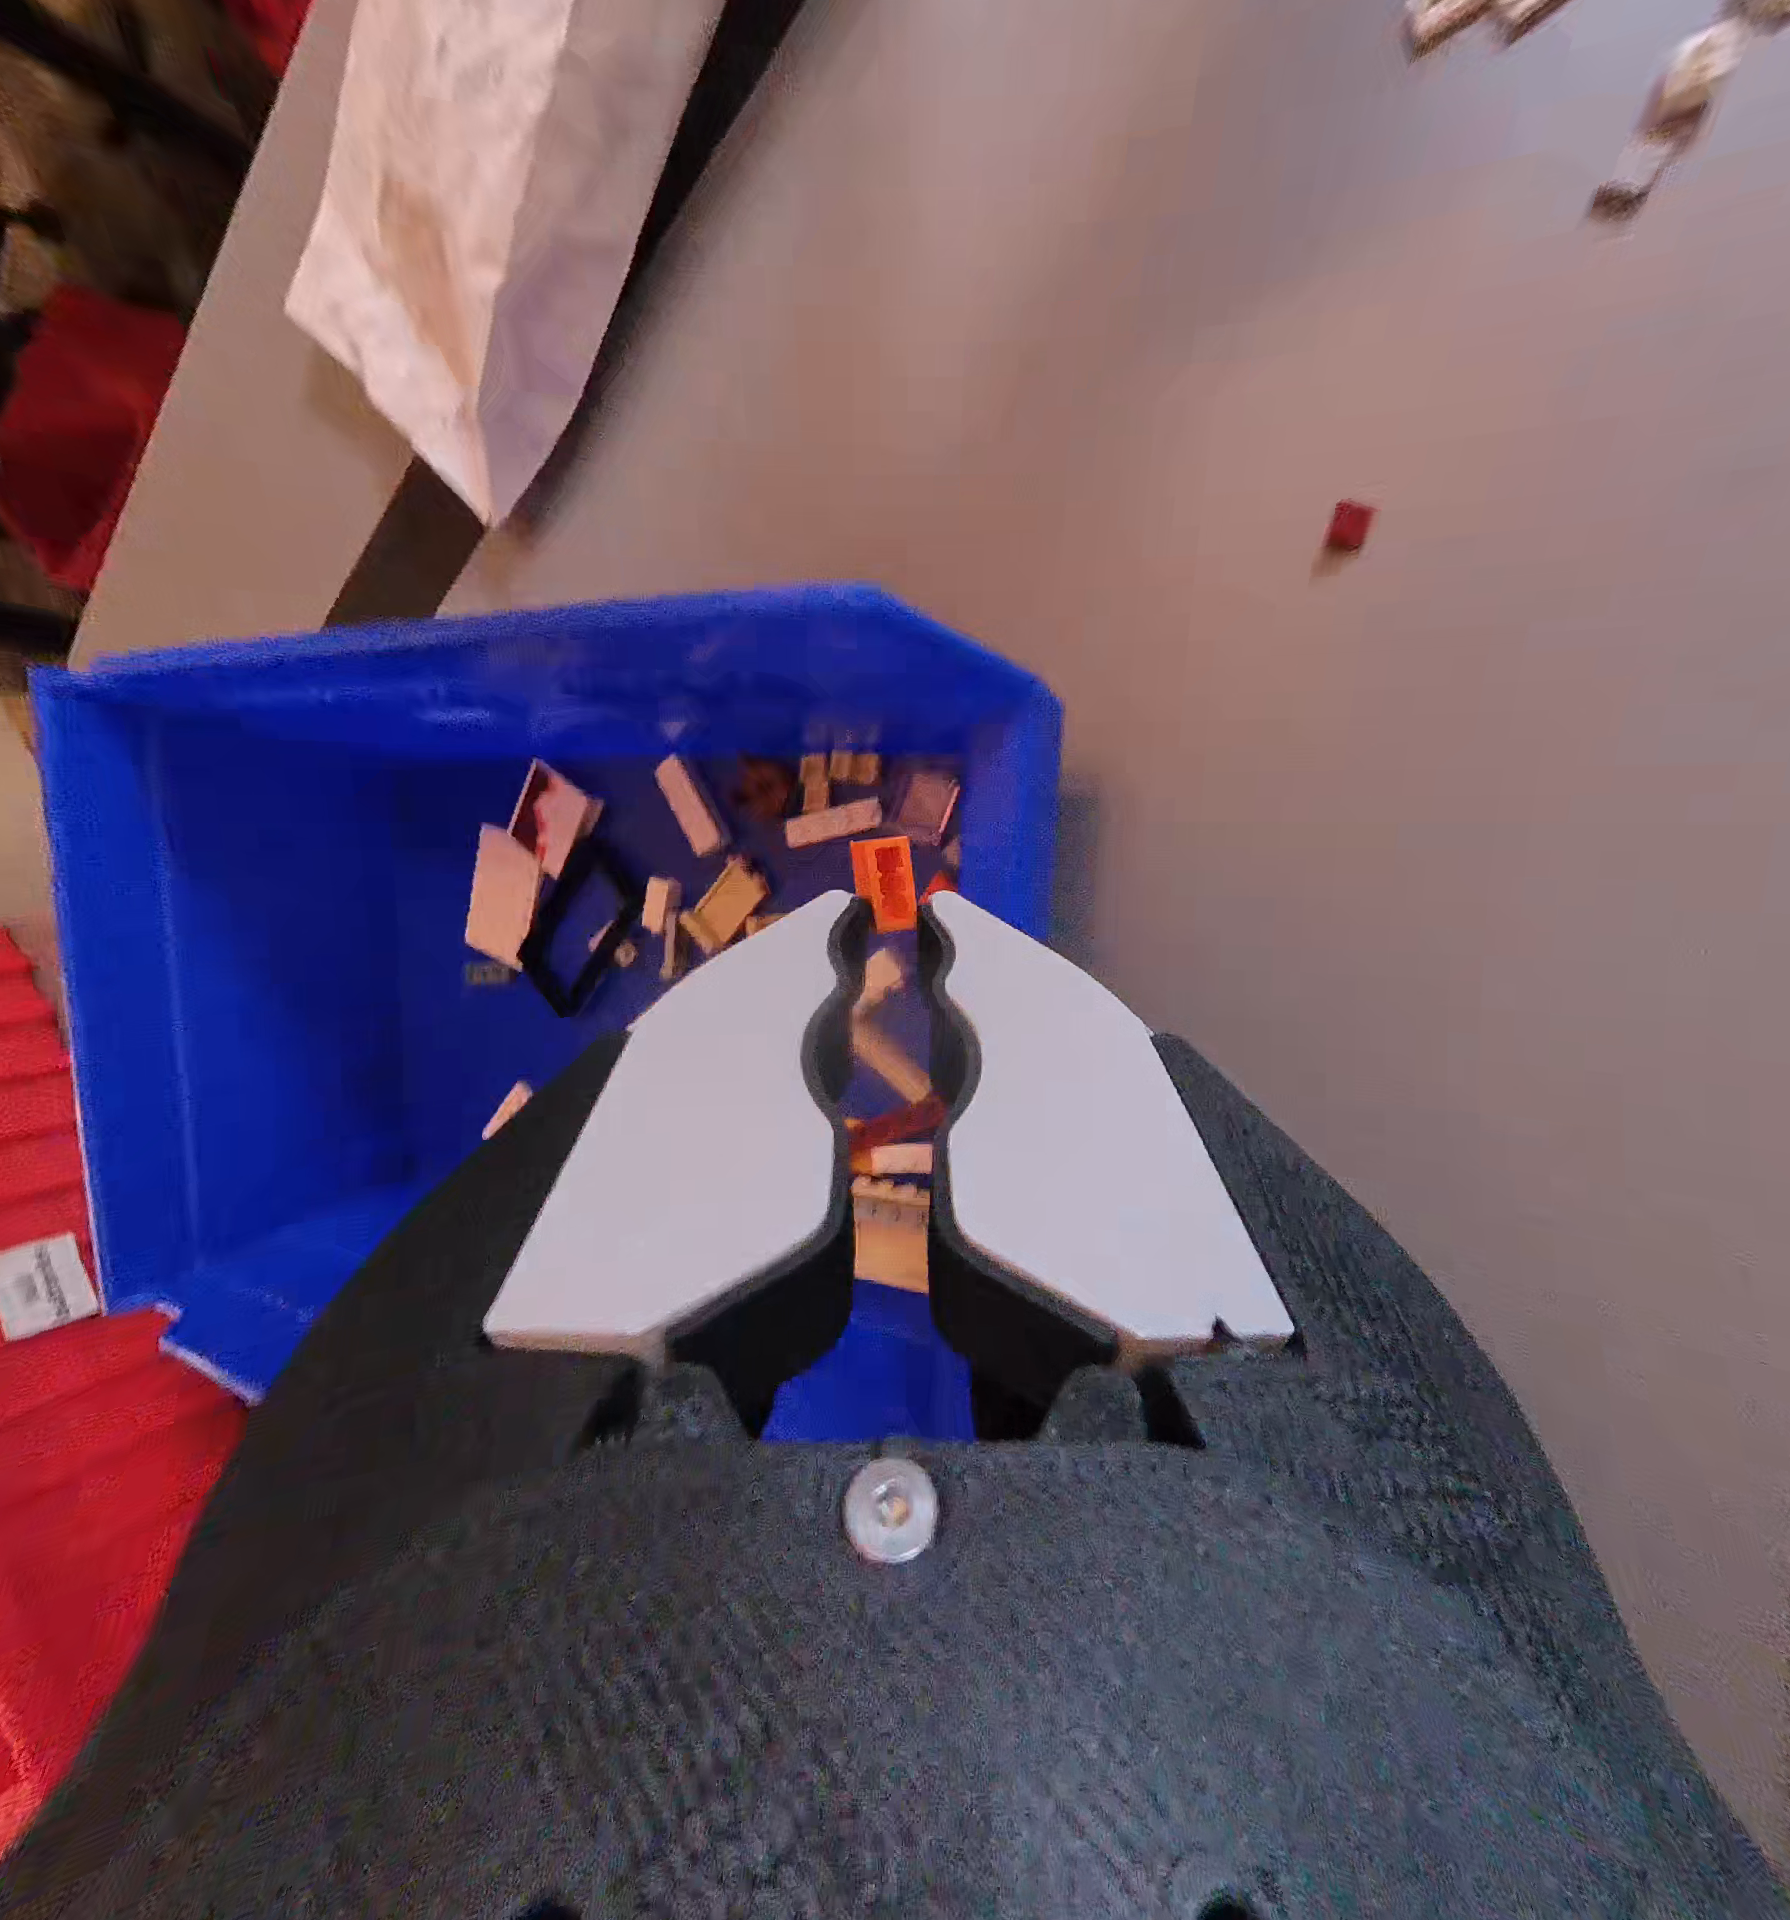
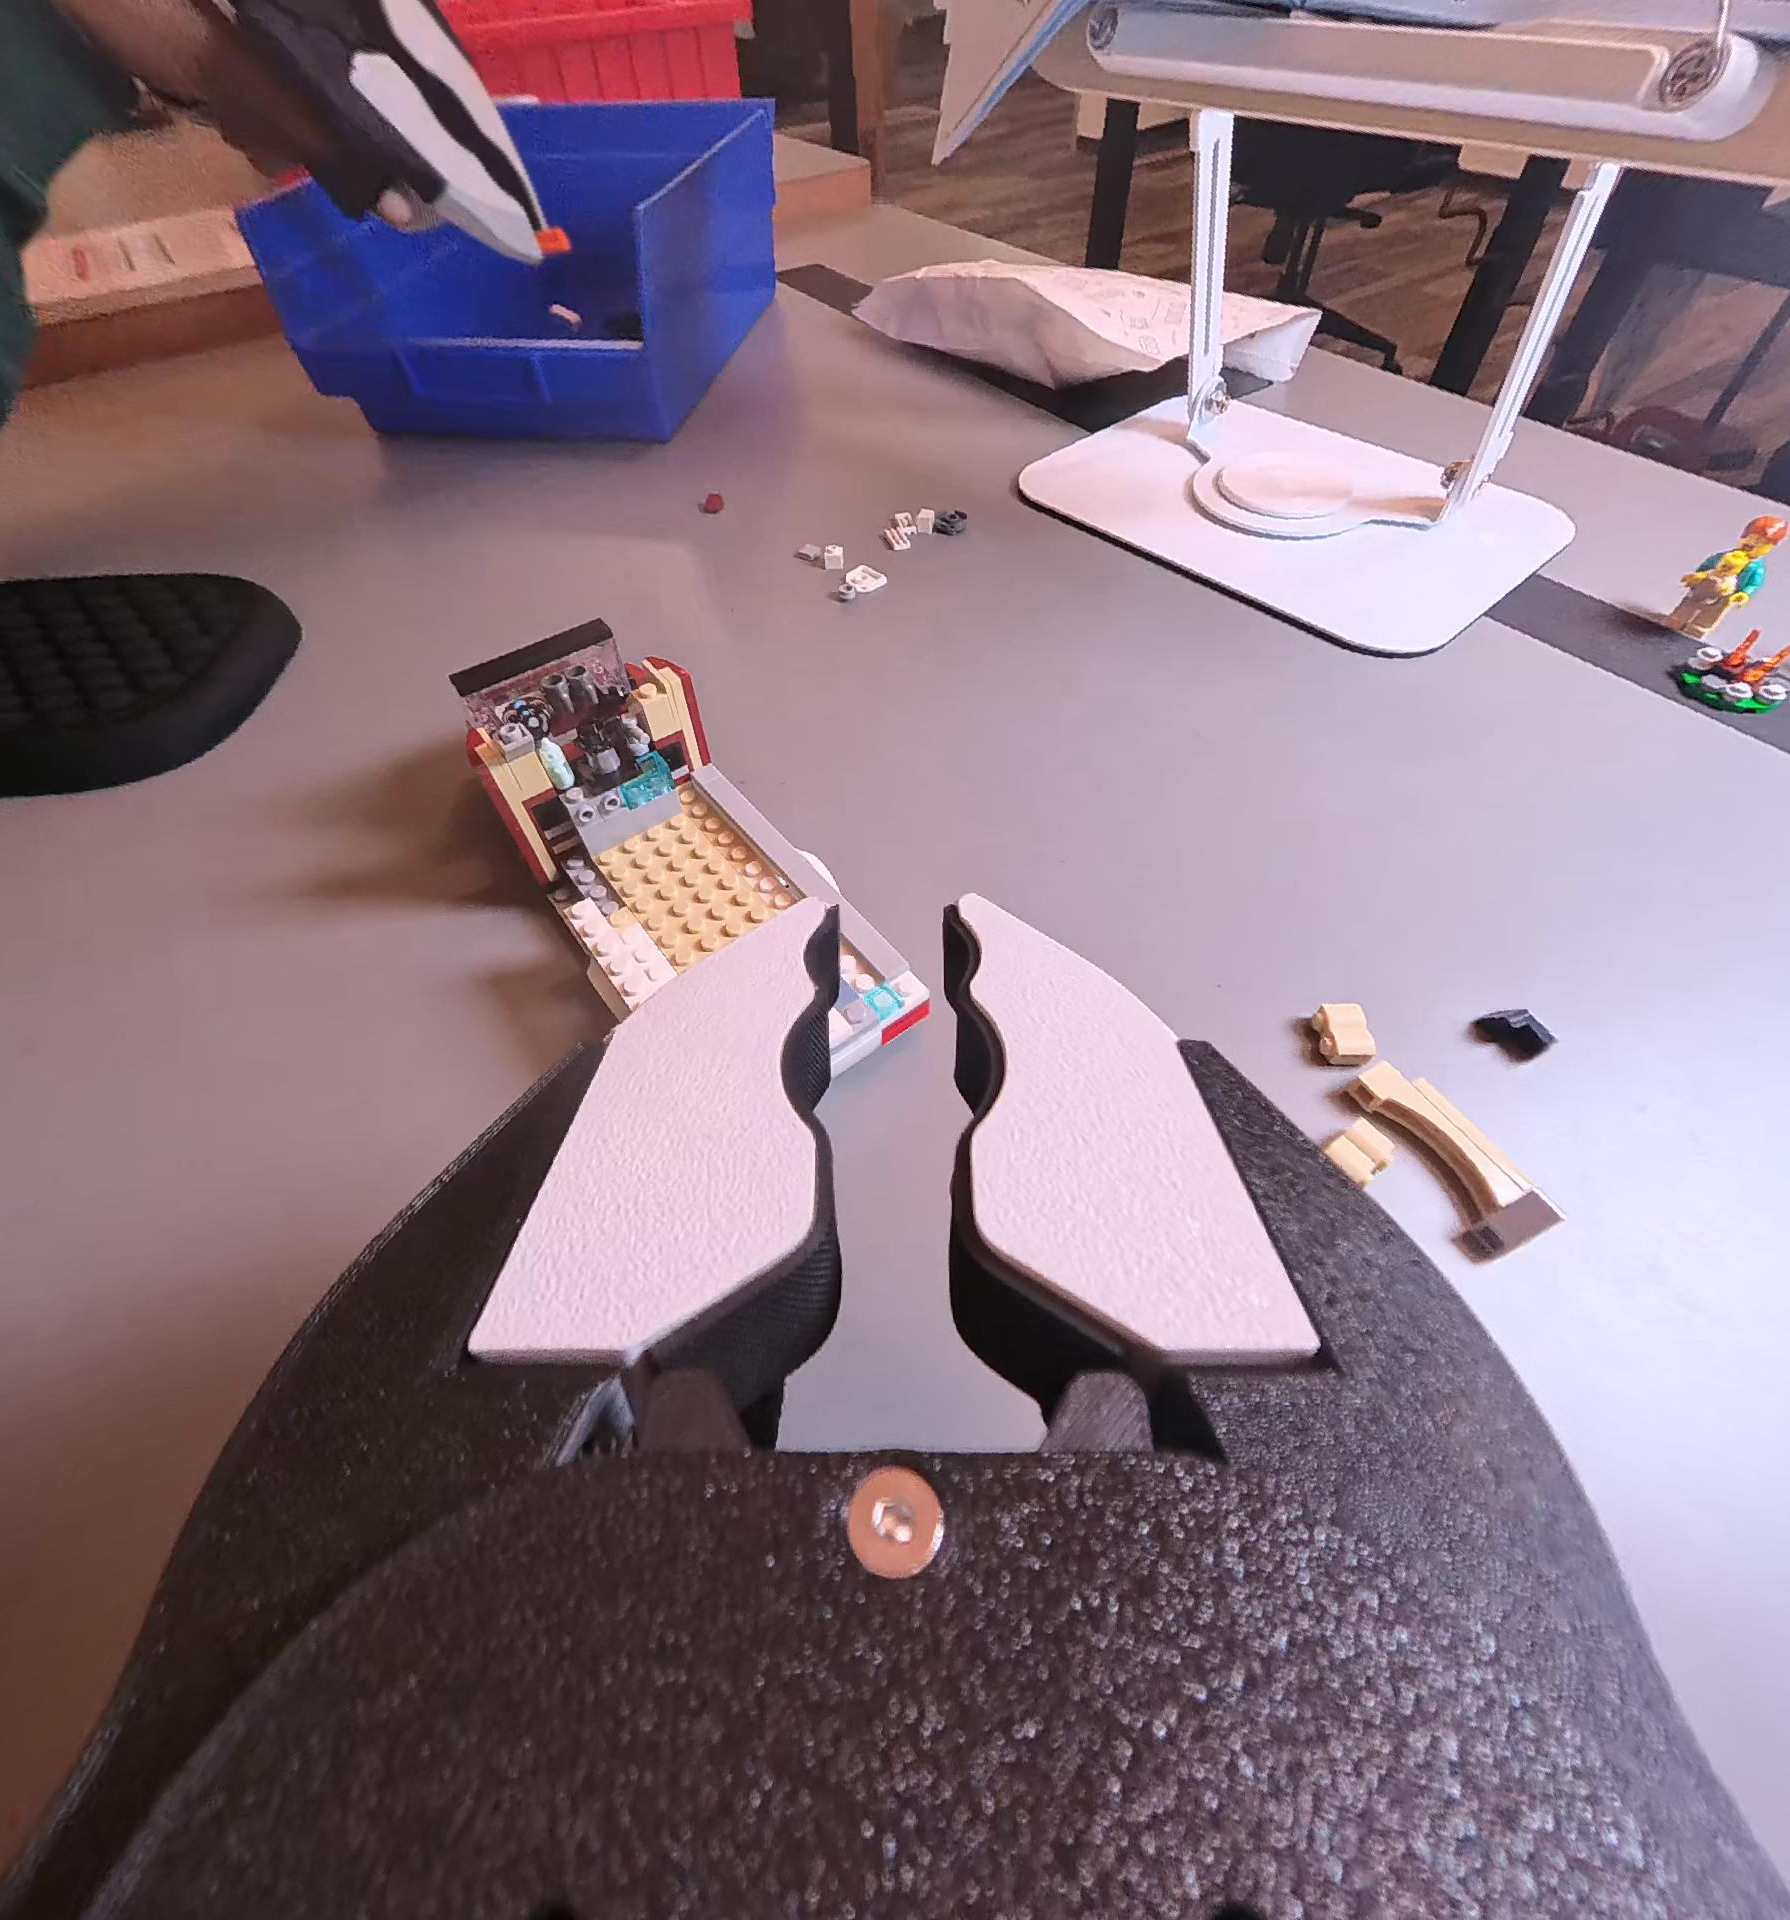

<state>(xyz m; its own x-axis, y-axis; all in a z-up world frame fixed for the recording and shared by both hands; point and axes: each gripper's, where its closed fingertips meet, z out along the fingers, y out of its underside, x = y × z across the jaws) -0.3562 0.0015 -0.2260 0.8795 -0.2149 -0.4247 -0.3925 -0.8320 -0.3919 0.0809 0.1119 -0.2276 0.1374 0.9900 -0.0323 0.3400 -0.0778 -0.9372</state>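
An orange brick (image 1: 883, 881) is pinched at the tips of the left gripper (image 1: 889, 914), jaws nearly together on it, held above a blue bin (image 1: 247, 935) whose floor is strewn with tan bricks (image 1: 693, 821) and a black frame (image 1: 579, 935). The right wrist view shows the same gripper poised over the bin's open top with the orange piece at its tip. The bin sits on a grey table (image 2: 1078, 779), beside red cloth (image 1: 8, 1455) and near a white paper bag (image 1: 465, 229); a small red piece (image 1: 1350, 523) lies apart on the table. The right gripper (image 2: 891, 925) hangs with jaws spread and nothing between them, just over the near corner of a partly built brick model (image 2: 662, 852). Loose tan pieces (image 2: 1431, 1132) and a black piece (image 2: 1514, 1032) lie to its right, a white stand (image 2: 1306, 520) and a minifigure (image 2: 1727, 577) beyond.
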